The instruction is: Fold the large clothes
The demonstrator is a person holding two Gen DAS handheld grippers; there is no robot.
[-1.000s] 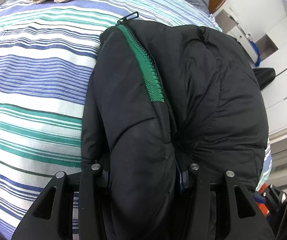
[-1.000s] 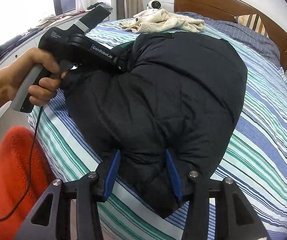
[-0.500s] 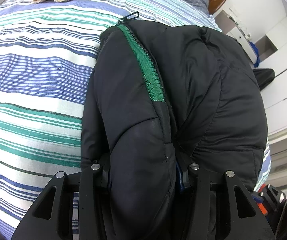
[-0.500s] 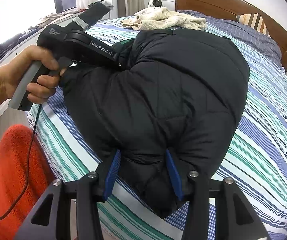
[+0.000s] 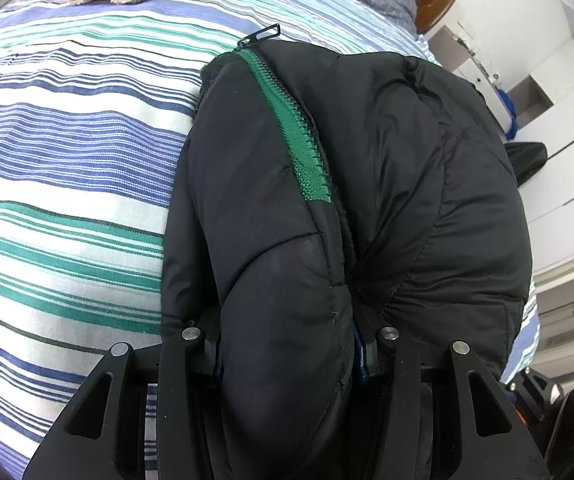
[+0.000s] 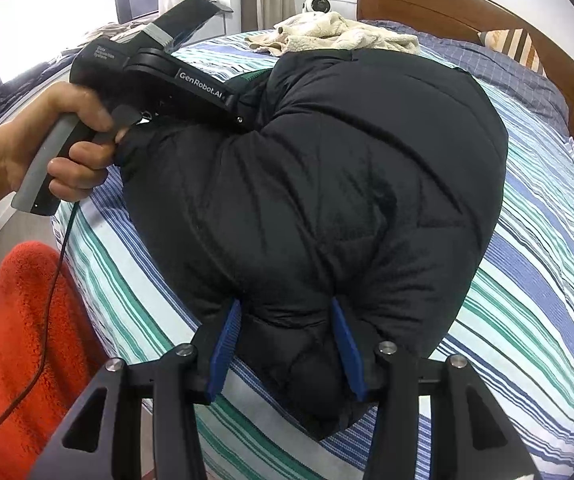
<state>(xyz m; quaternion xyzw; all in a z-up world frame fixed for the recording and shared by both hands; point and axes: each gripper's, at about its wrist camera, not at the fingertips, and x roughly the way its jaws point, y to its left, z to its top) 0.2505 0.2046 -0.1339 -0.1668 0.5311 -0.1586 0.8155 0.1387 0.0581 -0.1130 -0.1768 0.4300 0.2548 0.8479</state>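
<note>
A black puffer jacket (image 6: pixel 327 184) is bunched into a rounded heap on the striped bed (image 6: pixel 547 264), close to the bed's near-left corner as seen from the right wrist camera. Its lower fold overhangs that near edge slightly. The right gripper (image 6: pixel 287 344) is clamped on a thick fold of the jacket at that edge, with padding bulging between the blue pads (image 6: pixel 223 344), which are held apart by the bulk. The left gripper (image 5: pixel 287 352) is likewise closed on a padded fold, the fabric filling the gap between its fingers completely. In the right wrist view the left gripper body (image 6: pixel 159 76) is seen at the jacket's left side, held by a hand (image 6: pixel 43 152) just off the bed's left edge.

The green zipper (image 5: pixel 291 128) runs along the jacket's open front edge, with its pull (image 5: pixel 261 35) lying on the sheet just past the collar end. A wide strip of bare sheet is left on the far-left side of the jacket in the left wrist view, and another broad stretch is seen between the jacket and the bed's right edge. A cream towel (image 6: pixel 339 34) is crumpled near the head end, close to the jacket's far edge; whether they touch cannot be told. The wooden headboard (image 6: pixel 467 12) bounds the far end. An orange fleecy cloth (image 6: pixel 23 340) lies below the bed's near-left corner.
</note>
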